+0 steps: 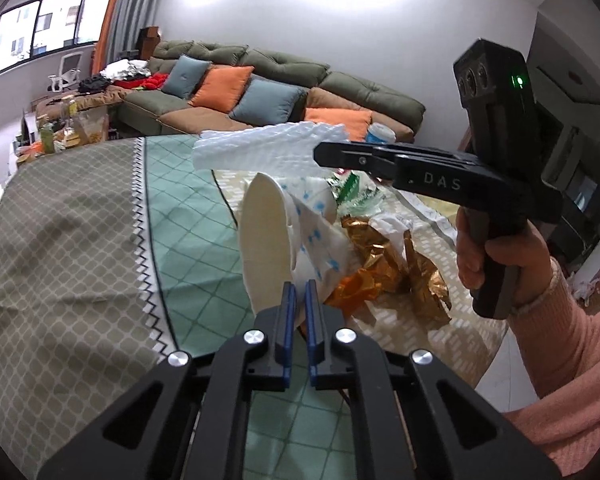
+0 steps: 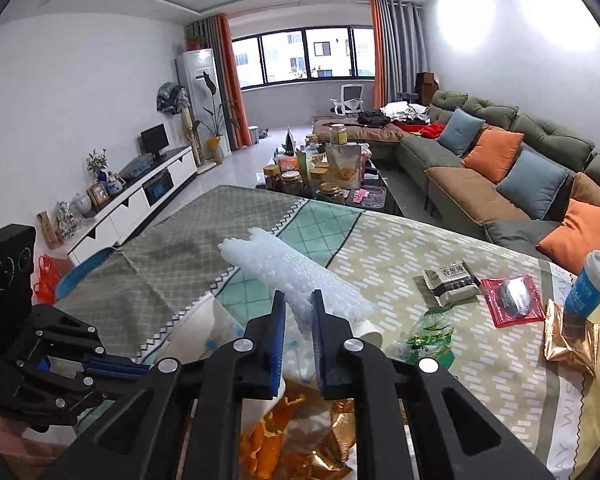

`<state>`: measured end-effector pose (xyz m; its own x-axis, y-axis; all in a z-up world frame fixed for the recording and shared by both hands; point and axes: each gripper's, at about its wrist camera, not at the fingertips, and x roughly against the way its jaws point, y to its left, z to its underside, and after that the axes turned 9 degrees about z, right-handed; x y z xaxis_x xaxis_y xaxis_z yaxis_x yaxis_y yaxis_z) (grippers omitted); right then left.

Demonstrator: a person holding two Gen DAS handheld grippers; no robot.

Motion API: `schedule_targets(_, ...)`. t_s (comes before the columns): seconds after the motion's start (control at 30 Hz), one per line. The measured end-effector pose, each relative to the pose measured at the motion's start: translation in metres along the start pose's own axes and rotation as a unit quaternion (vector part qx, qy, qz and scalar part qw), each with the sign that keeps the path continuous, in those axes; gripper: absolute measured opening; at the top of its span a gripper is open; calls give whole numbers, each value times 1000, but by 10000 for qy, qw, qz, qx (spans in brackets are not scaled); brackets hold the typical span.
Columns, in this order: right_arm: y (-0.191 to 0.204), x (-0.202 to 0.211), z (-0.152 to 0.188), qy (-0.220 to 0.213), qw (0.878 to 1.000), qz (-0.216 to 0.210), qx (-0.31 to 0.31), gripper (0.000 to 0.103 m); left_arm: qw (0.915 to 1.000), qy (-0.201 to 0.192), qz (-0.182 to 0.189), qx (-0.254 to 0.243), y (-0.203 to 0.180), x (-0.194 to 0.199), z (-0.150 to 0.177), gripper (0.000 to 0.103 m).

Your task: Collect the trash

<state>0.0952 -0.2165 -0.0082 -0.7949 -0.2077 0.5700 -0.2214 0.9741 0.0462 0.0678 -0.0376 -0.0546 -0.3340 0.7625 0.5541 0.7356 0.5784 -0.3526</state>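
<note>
Left wrist view: my left gripper [image 1: 299,294] is clamped on the white paper cup [image 1: 266,240]. My right gripper [image 2: 298,312] pinches the white foam sheet [image 2: 288,270] above the tablecloth [image 2: 440,240].

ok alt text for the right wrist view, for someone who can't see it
The right claw is shut on a roll of white bubble wrap above a patterned tablecloth. Snack wrappers and a blue cup lie to the right, the left claw low left, a sofa behind.

Black hand-held gripper [image 1: 299,294] with blue pads [image 1: 287,312]; silver screws [image 1: 254,337]; pink ribbed sleeve [image 1: 572,344].
</note>
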Motion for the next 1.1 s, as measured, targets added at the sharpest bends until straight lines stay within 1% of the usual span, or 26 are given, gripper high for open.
schedule_targets(0.17, 8, 5, -4, -97, 9998, -146, -10, 13, 9993, -284, -224, 43, 0, 25, 2, 5)
schedule_targets(0.27, 15, 7, -7, -139, 9995, -269, -13, 13, 9984, -400, -398, 74, 1, 38, 5, 5)
schedule_targets(0.47, 30, 7, -9, -179, 9988, -464, 29, 13, 9966, -576, -574, 152, 4, 64, 12, 5)
schedule_targets(0.57, 36, 4, -9, -131, 9984, -554, 70, 13, 9968, -559, -535, 209, 9, 69, 16, 6)
schedule_targets(0.63, 41, 0, -6, -68, 9982, -596, 101, 13, 9972, -484, -473, 302, 14, 67, 19, 6)
schedule_targets(0.73, 44, -7, -1, 71, 9981, -602, 99, 13, 9969, -418, -493, 453, 22, 61, 25, 6)
schedule_targets(0.77, 44, -9, 1, 122, 9980, -623, 81, 13, 9969, -431, -395, 528, 25, 60, 26, 11)
schedule_targets(0.8, 44, -11, 3, 160, 9979, -617, 78, 13, 9964, -471, -375, 597, 28, 60, 26, 15)
schedule_targets(0.83, 44, -12, 4, 186, 9979, -617, 79, 13, 9958, -501, -431, 627, 30, 61, 27, 23)
schedule_targets(0.87, 44, -13, 6, 215, 9978, -625, 75, 13, 9955, -524, -466, 644, 32, 61, 27, 27)
schedule_targets(0.9, 44, -14, 6, 232, 9977, -626, 71, 13, 9949, -554, -486, 693, 35, 61, 27, 27)
schedule_targets(0.93, 43, -15, 8, 261, 9976, -631, 61, 13, 9944, -564, -486, 744, 38, 61, 27, 31)
schedule_targets(0.97, 43, -17, 9, 286, 9975, -643, 52, 13, 9942, -564, -480, 785, 40, 60, 27, 40)
schedule_targets(1.0, 44, -18, 10, 310, 9974, -653, 59, 13, 9939, -554, -470, 829, 42, 57, 27, 44)
schedule_targets(1.1, 47, -23, 15, 387, 9969, -679, 84, 13, 9941, -436, -286, 949, 50, 48, 28, 45)
